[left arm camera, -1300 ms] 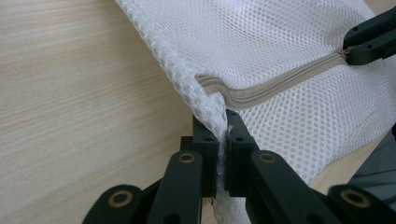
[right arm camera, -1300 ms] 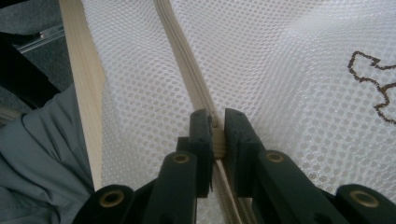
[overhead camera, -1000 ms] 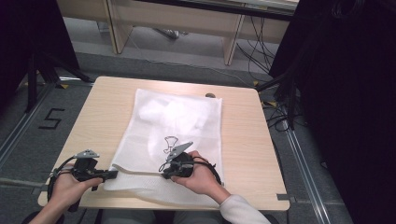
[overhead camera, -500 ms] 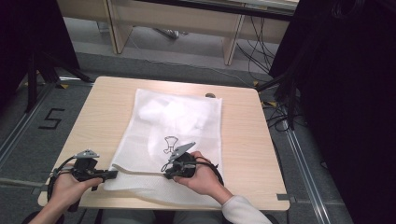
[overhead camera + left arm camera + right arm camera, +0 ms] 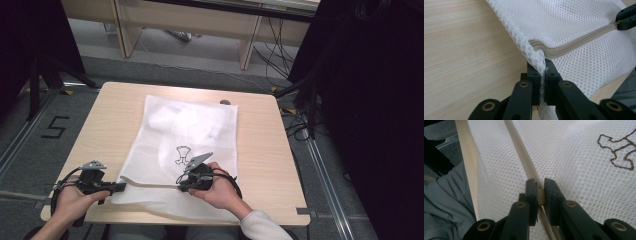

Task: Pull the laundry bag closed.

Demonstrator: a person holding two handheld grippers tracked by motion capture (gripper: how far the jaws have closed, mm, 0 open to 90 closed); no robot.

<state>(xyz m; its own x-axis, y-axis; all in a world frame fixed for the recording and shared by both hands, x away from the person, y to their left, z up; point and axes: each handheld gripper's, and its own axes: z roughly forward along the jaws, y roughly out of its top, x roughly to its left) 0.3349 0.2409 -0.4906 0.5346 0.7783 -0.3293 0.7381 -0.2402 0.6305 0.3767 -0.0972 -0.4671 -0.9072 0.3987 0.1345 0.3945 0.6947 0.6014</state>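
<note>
So, status, left to right. Left gripper (image 5: 116, 187) is at the near left corner of the white mesh laundry bag (image 5: 190, 135), jaws pressed together on a bunched fold of mesh right where the zipper (image 5: 574, 43) ends; in the left gripper view the beige zipper tape starts just past the jaw tips and runs away toward the other tool. That looks like the anchor grip, holding the bag corner against the pull.

Between the two grippers the zipper lies along the bag's near edge, slightly raised off the wooden table (image 5: 265, 150). From the left gripper view that stretch looks shut, teeth meeting, though the far end is too small to be sure.

Right gripper (image 5: 181, 184) sits about midway along that edge, jaws pinched on the zipper line itself. In the right gripper view something small and beige is squeezed between the tips, probably the slider or its pull; I cannot tell which. Ahead of those jaws the tape continues on toward the person's lap.

Judgement: zipper travel is roughly half done, with the other half of the edge left. Which direction counts as closing I cannot confirm. Bag contents, a pale lump, lie beyond the right gripper, past the embroidered brown outline (image 5: 617, 150).
</note>
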